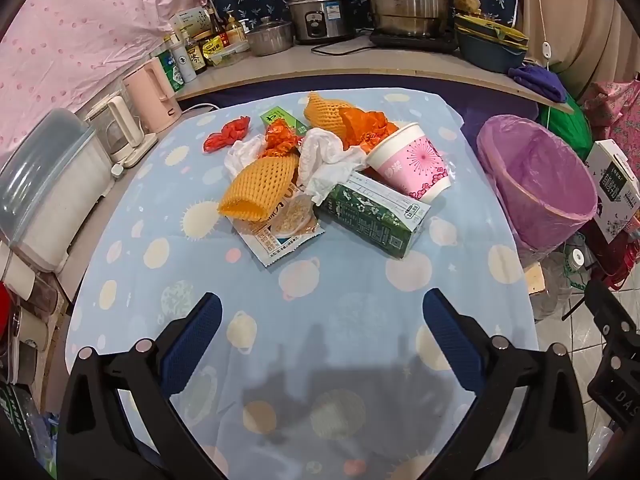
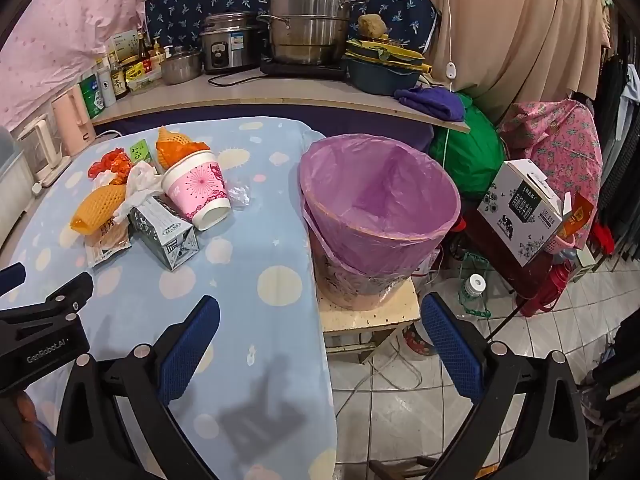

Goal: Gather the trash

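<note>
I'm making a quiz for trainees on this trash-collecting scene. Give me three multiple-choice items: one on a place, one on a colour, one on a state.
1. Where does the trash bin stand?
A. on the table
B. on a low stool beside the table
C. on the kitchen counter

2. What colour is the bin's liner?
A. purple
B. black
C. green

3. How is the pink paper cup placed?
A. upright
B. upside down
C. on its side among the trash

Answers:
1. B, the bin rests on a stool off the table's edge.
2. A, purple plastic covers its rim.
3. C, its open mouth faces sideways.
</note>
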`<action>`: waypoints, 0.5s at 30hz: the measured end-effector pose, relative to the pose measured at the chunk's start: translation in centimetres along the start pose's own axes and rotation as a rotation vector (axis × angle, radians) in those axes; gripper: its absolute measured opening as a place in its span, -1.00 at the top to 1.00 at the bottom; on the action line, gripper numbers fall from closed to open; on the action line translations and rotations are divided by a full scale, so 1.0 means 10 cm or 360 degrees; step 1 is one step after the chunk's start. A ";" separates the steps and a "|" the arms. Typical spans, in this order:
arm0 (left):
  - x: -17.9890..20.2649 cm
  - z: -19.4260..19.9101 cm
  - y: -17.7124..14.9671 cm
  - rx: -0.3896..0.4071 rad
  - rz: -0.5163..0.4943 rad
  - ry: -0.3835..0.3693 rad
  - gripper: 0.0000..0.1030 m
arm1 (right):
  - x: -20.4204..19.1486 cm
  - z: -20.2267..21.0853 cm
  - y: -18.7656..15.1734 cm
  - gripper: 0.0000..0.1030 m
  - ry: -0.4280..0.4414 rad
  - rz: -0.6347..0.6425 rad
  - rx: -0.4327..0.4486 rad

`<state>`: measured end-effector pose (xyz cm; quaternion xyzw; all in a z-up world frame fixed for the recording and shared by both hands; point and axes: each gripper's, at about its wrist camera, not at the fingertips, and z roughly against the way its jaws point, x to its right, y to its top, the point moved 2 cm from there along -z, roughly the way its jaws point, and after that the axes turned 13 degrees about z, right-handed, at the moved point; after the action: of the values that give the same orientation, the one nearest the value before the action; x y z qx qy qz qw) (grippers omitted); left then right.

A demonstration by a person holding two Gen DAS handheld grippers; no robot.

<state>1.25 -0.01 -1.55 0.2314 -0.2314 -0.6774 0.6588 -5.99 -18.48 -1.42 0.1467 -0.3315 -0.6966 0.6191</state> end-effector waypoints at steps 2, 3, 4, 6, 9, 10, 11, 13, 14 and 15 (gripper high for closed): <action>0.00 0.00 0.00 0.0008 -0.0003 0.0002 -0.87 | 0.00 0.00 0.00 -0.87 -0.0003 0.0006 -0.0004; 0.01 0.00 0.00 0.0007 -0.0003 -0.0001 -0.87 | 0.01 0.00 -0.01 -0.87 -0.0003 0.0006 -0.0005; 0.01 0.00 0.00 0.0008 -0.0002 0.0000 -0.87 | 0.01 0.00 -0.01 -0.87 -0.0003 0.0007 -0.0005; 0.01 0.00 0.01 0.0008 -0.0003 -0.0003 -0.87 | 0.02 -0.01 -0.01 -0.87 -0.0005 0.0007 -0.0004; -0.01 0.07 0.00 0.0015 -0.0001 0.0001 -0.87 | -0.03 0.03 0.01 -0.87 -0.0001 0.0000 -0.0003; -0.02 0.08 0.00 0.0016 0.0002 -0.0002 -0.87 | -0.01 0.02 0.00 -0.87 0.0003 0.0002 0.0002; -0.02 0.09 0.00 0.0016 0.0004 -0.0004 -0.87 | -0.02 0.02 0.01 -0.87 0.0005 0.0002 0.0002; -0.02 0.09 0.00 0.0015 -0.0004 -0.0005 -0.87 | -0.04 0.04 0.02 -0.87 0.0004 0.0005 0.0007; -0.02 0.11 0.00 0.0019 -0.0005 -0.0005 -0.87 | -0.05 0.04 0.03 -0.87 0.0006 0.0007 0.0007; -0.02 0.12 0.00 0.0020 -0.0007 -0.0004 -0.87 | -0.06 0.04 0.04 -0.87 0.0006 0.0007 0.0008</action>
<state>0.55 0.15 -0.64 0.2354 -0.2359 -0.6777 0.6555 -5.84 -17.83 -1.00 0.1487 -0.3325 -0.6941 0.6210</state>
